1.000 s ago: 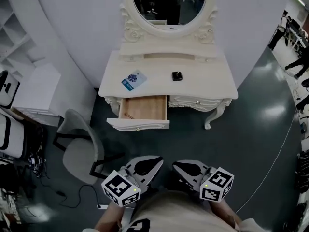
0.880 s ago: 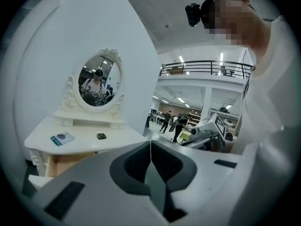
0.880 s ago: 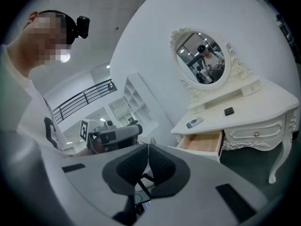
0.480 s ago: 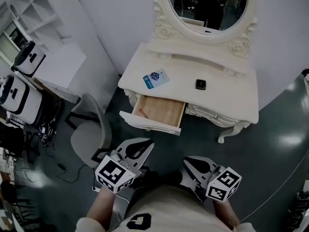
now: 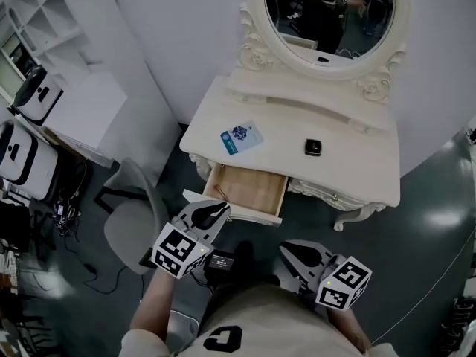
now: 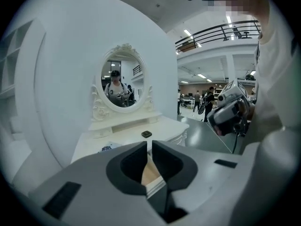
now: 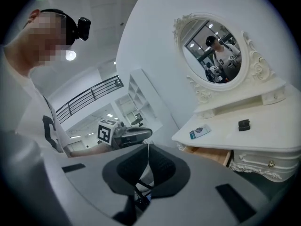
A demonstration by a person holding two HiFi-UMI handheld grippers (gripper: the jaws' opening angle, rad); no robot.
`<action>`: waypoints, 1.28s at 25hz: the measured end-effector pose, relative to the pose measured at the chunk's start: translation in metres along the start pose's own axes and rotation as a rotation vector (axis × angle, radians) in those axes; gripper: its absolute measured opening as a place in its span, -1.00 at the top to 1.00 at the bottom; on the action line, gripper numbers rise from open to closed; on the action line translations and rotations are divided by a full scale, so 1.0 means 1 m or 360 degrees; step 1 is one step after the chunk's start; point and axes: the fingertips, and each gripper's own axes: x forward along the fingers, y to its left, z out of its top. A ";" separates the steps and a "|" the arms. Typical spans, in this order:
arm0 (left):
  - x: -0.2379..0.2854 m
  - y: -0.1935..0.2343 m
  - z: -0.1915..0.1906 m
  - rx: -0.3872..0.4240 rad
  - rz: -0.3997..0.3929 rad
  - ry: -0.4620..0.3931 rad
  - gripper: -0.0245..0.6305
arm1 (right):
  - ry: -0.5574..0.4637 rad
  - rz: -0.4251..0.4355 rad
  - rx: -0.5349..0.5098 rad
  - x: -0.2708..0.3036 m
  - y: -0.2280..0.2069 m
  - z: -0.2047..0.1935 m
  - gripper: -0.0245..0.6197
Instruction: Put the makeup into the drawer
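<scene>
Ivory dressing-table top (image 5: 357, 166) beyond clenched, empty left claw (image 5: 218, 213) and right claw (image 5: 288, 253) holds a small black square compact (image 5: 313, 147), likely light, rigid; pinch its sides.

On the dressing table (image 5: 357, 166) a packet (image 5: 241, 137) lies left of a compact (image 5: 313, 147) — mirror (image 5: 327, 13) behind both, the pulled-out drawer (image 5: 245, 192) under the front left — with a chair (image 5: 130, 225) further left.
</scene>
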 end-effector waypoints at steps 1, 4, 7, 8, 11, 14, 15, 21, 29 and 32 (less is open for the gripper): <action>0.007 0.013 -0.005 0.0013 -0.0014 0.0031 0.69 | 0.0014 -0.0008 -0.0001 0.008 -0.003 0.003 0.83; 0.032 0.044 -0.027 0.0118 -0.0126 0.0196 0.28 | 0.0076 -0.0023 -0.0002 0.036 -0.014 0.009 0.83; 0.056 0.067 -0.054 0.0305 -0.0261 0.0414 -0.02 | 0.0126 -0.0034 -0.0004 0.067 -0.019 0.018 0.83; 0.064 0.076 -0.062 0.0374 -0.0279 0.0463 -0.06 | 0.0144 -0.0041 -0.0009 0.076 -0.020 0.021 0.83; 0.093 0.104 -0.079 0.0543 -0.0291 0.0562 -0.13 | 0.0214 -0.0063 -0.0028 0.100 -0.026 0.023 0.83; 0.125 0.127 -0.094 0.0660 -0.0294 0.0652 -0.15 | 0.0246 -0.0081 -0.0046 0.112 -0.033 0.028 0.83; 0.136 0.133 -0.099 0.0694 -0.0294 0.0685 -0.15 | 0.0244 -0.0084 -0.0039 0.113 -0.036 0.030 0.83; 0.192 0.156 -0.133 0.0863 -0.0374 0.0970 -0.18 | 0.0261 -0.0015 0.0007 0.113 -0.064 0.039 0.83; 0.237 0.180 -0.162 0.1020 -0.0336 0.1186 -0.19 | 0.0336 0.0036 0.0096 0.096 -0.097 0.038 0.83; 0.242 0.186 -0.177 0.1072 -0.0319 0.1247 -0.19 | 0.0323 0.0042 0.0123 0.093 -0.103 0.041 0.83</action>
